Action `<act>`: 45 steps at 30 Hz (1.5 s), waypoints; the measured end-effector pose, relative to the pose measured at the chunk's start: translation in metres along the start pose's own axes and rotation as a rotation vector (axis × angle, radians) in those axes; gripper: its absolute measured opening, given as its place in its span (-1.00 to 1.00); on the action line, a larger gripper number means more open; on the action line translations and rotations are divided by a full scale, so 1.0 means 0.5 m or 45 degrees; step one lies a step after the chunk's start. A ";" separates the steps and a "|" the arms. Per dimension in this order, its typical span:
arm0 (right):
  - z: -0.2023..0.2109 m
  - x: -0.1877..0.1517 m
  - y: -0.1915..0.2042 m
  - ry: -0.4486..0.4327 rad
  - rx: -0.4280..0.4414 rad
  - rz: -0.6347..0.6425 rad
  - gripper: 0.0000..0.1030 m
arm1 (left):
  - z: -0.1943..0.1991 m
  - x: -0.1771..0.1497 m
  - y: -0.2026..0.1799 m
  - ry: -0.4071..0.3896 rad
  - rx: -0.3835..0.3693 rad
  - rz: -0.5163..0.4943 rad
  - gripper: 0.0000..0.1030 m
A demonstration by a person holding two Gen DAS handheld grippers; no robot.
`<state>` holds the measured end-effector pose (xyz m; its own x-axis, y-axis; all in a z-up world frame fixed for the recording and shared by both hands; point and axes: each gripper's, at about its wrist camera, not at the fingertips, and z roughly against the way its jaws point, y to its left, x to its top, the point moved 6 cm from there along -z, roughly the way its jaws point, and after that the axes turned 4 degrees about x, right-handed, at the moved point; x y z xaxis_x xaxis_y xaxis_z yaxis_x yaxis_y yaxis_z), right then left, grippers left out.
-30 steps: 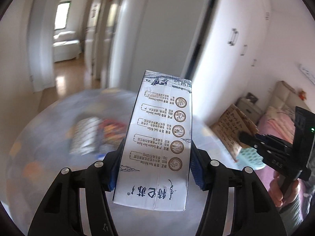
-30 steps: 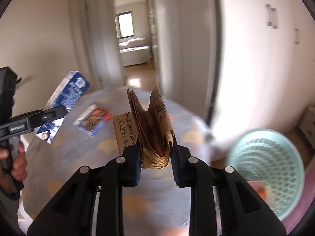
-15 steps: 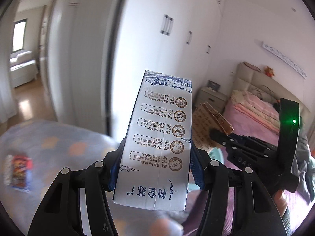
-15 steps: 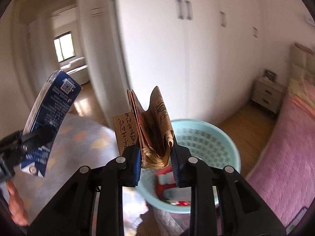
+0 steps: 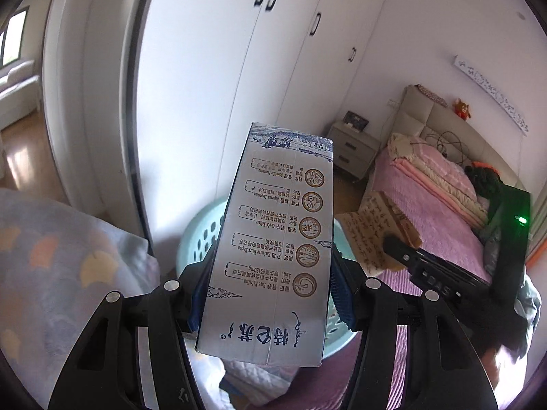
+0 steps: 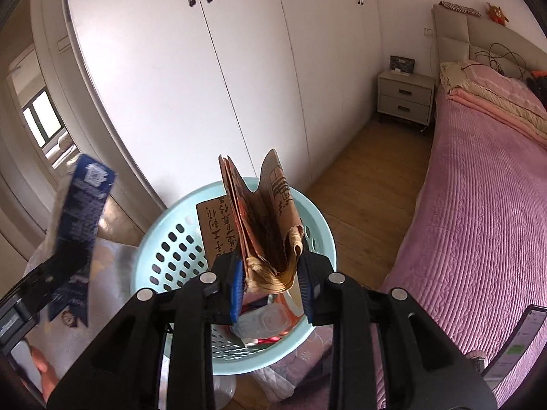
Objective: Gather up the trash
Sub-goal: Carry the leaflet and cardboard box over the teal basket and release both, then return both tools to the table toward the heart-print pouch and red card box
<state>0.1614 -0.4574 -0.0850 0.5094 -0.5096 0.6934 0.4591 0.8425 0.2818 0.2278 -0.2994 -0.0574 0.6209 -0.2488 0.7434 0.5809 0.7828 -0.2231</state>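
Note:
My left gripper [image 5: 268, 294] is shut on a blue-and-white milk carton [image 5: 273, 239] and holds it upright over the near rim of a pale green perforated basket [image 5: 201, 235]. My right gripper [image 6: 270, 282] is shut on a crumpled brown paper bag [image 6: 263, 225] with black writing, held above the same basket [image 6: 164, 239]. The basket holds some trash, including clear plastic [image 6: 263, 321]. The carton also shows at the left of the right wrist view [image 6: 82, 212], and the paper bag at the right of the left wrist view [image 5: 372, 232].
A white wardrobe [image 6: 239, 68] stands behind the basket. A bed with a pink cover [image 6: 478, 205] lies to the right, with a nightstand [image 6: 405, 97] at its head. A patterned cloth-covered table [image 5: 51, 273] is at the left. Wood floor [image 6: 369, 177] runs between wardrobe and bed.
Both grippers have swung right, away from the table with its snack packet, and now hold the carton and paper bag over the basket. Both grips are unchanged.

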 end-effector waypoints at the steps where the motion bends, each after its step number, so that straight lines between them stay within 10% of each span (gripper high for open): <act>1: -0.004 -0.002 -0.001 0.009 -0.005 0.001 -0.52 | -0.016 0.000 0.002 0.016 0.021 -0.001 0.08; 7: -0.013 -0.003 0.033 0.044 0.007 0.060 -0.40 | -0.072 0.002 0.015 0.067 0.037 0.020 0.16; 10: -0.017 0.002 0.041 0.048 0.005 0.070 -0.34 | -0.075 0.003 0.024 0.050 0.067 0.037 0.53; 28: 0.020 -0.005 0.111 0.031 0.102 0.107 0.14 | 0.153 -0.024 0.138 -0.102 0.125 0.102 0.54; 45: 0.095 -0.074 0.468 -0.028 0.401 0.406 0.14 | 0.480 -0.054 0.423 -0.366 0.444 0.234 0.55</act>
<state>0.2153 -0.2331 -0.0133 0.5724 -0.2149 0.7913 0.0359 0.9707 0.2376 0.2072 0.0097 0.0268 0.4979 0.0407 0.8663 0.2339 0.9556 -0.1793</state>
